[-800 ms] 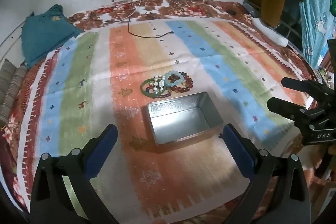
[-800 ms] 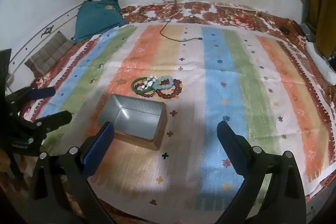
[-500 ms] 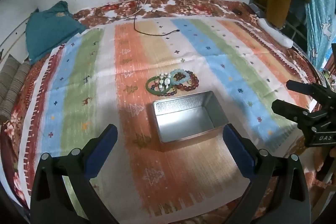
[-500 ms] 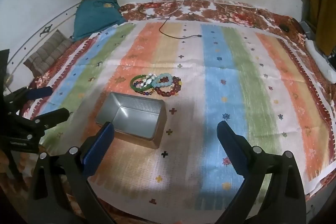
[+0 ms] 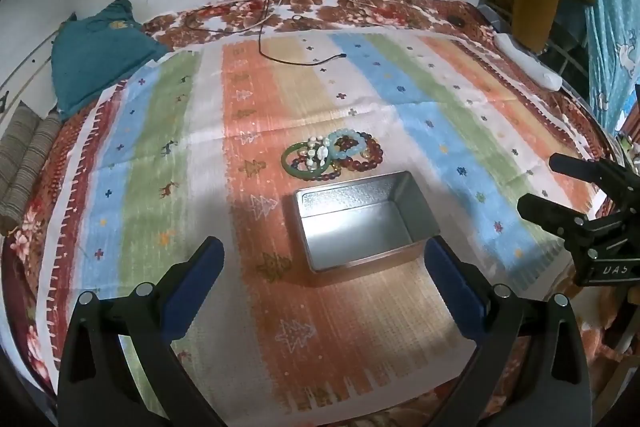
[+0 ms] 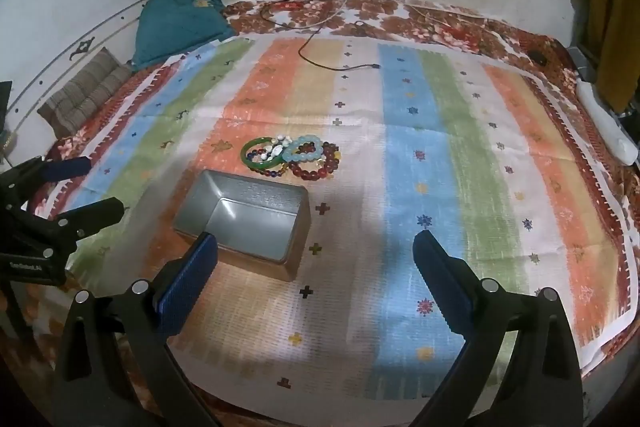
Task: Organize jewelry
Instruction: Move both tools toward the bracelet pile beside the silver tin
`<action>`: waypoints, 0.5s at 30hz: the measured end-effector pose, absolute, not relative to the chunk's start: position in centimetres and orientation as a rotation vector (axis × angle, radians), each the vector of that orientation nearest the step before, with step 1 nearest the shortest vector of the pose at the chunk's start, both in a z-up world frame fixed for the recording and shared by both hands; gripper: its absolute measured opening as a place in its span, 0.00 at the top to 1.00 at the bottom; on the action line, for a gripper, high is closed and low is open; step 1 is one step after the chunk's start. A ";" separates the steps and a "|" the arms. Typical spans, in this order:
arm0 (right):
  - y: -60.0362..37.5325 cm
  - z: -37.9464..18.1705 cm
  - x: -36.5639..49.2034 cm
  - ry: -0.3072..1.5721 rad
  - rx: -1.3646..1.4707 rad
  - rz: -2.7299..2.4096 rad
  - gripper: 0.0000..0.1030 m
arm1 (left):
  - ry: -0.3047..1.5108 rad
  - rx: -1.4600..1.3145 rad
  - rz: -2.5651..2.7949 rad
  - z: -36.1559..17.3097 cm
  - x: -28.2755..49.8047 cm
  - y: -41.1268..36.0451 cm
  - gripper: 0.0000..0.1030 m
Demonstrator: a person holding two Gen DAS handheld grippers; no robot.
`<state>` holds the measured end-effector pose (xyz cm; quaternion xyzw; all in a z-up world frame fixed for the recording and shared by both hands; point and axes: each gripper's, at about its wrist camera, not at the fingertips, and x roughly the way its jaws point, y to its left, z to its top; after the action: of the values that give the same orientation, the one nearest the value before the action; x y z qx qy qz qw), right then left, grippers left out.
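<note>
A small heap of bracelets [image 5: 332, 155] [image 6: 292, 157] lies on the striped cloth: a green bangle, a pale blue bead ring, dark red beads and white pearls. Just in front of it stands an open, empty metal tin [image 5: 362, 223] [image 6: 246, 221]. My left gripper [image 5: 322, 279] hovers above the cloth on the near side of the tin, its blue-padded fingers wide open with nothing between them. My right gripper [image 6: 316, 269] is likewise open and empty, to the right of the tin. Each gripper shows at the edge of the other's view [image 5: 584, 199] [image 6: 52, 195].
The striped cloth [image 5: 160, 163] covers a floral bedspread [image 6: 440, 23]. A teal cushion [image 5: 96, 55] and a folded striped cloth [image 6: 84, 91] lie at the far left. A black charging cable [image 5: 280, 55] trails from a wall socket. A white remote-like object [image 5: 528, 63] sits at the right edge beside hanging clothes.
Both views have shifted slightly: the tin and bracelets sit a little further right in the left wrist view and a little higher in the right wrist view. Both grippers stay wide open.
</note>
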<state>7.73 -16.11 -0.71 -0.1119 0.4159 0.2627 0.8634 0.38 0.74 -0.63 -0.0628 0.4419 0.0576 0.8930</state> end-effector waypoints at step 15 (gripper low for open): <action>-16.3 -1.0 7.9 0.874 -0.242 0.546 0.04 | 0.895 -0.141 0.125 -0.6 -0.2 0.7 0.05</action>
<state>7.93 -16.30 -1.03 -0.1155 0.4170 0.2606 0.8630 -0.18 0.70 -0.61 -0.0681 0.4319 0.0605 0.8973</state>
